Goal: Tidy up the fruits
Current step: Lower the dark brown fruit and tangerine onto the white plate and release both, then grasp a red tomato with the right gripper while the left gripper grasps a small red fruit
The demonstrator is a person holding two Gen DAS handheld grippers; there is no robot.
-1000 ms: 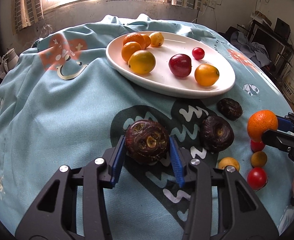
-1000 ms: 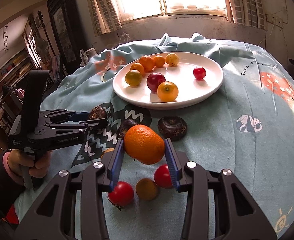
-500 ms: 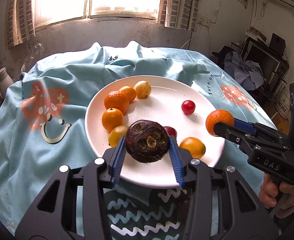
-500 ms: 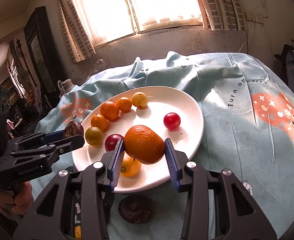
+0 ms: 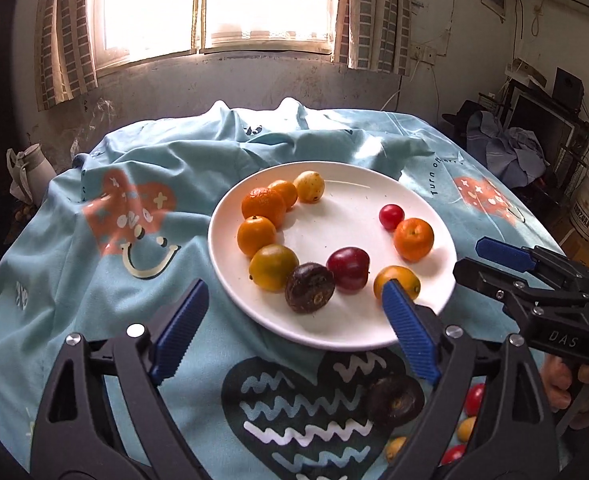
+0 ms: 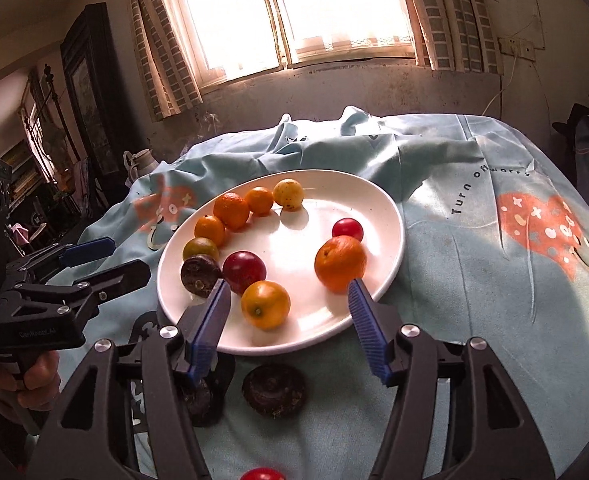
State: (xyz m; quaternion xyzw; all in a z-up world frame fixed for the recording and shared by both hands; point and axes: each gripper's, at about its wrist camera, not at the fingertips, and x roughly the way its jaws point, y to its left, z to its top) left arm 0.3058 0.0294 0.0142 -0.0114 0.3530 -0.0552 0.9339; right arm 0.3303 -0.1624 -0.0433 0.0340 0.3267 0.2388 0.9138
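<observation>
1. Both fruits have left the tongs since half a second ago: the dark fruit (image 5: 309, 293) and the orange (image 6: 340, 263) now lie on the plate (image 5: 334, 332), and both tongs have drawn back toward its near edge.
2. The left tongs (image 5: 294, 320) stand wide apart with nothing between them, low over the plate's near rim.
3. The right tongs (image 6: 288, 316) are spread too and hold nothing; the orange sits just past the right tip.
4. The dark fruit rests between a yellow-green fruit (image 5: 273, 267) and a red plum (image 5: 348, 269), touching both as far as I can see.
5. The orange lies beside a small red tomato (image 6: 347, 229) on the plate's right side.
6. Off the plate, on the blue cloth (image 5: 94, 280) over the bench, two more dark fruits (image 6: 274, 390) wait near the rim.
7. A few small red and yellow fruits (image 5: 466, 428) lie further right.
</observation>
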